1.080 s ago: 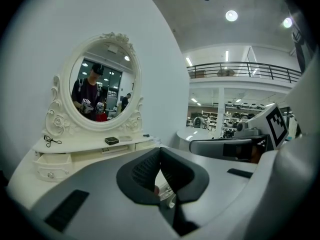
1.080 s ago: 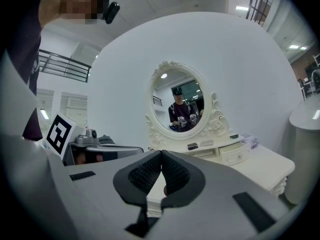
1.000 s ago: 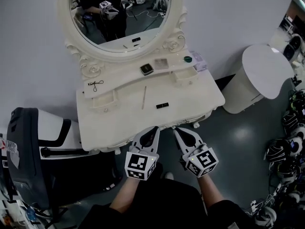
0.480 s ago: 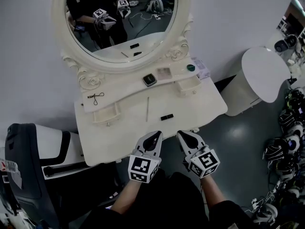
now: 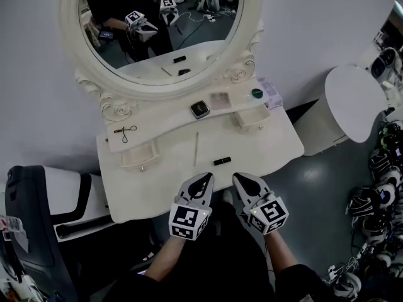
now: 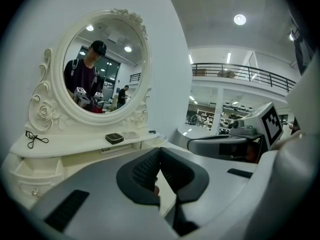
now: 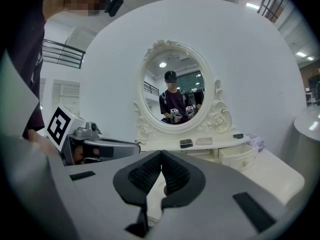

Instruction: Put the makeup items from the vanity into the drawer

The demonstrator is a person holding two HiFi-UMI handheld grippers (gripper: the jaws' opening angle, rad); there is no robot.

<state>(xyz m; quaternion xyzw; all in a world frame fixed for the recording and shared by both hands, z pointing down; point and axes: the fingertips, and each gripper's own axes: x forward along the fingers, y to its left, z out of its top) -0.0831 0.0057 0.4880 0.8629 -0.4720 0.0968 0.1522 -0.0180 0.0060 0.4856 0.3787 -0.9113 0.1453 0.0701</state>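
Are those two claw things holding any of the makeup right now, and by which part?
Nothing is held. The left gripper and the right gripper both have their jaws shut together on nothing, above the front edge of the vanity.

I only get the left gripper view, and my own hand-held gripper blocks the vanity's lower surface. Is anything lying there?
Observer: Yes. A small black bar lies on the vanity top, just beyond the right hand-held gripper.
Operator: Anything else?
Observer: A thin pale stick lies to the bar's left, not touching it.
Operator: Is the right gripper carrying anything?
Observer: No. Its own view shows the jaws shut together with nothing between them.
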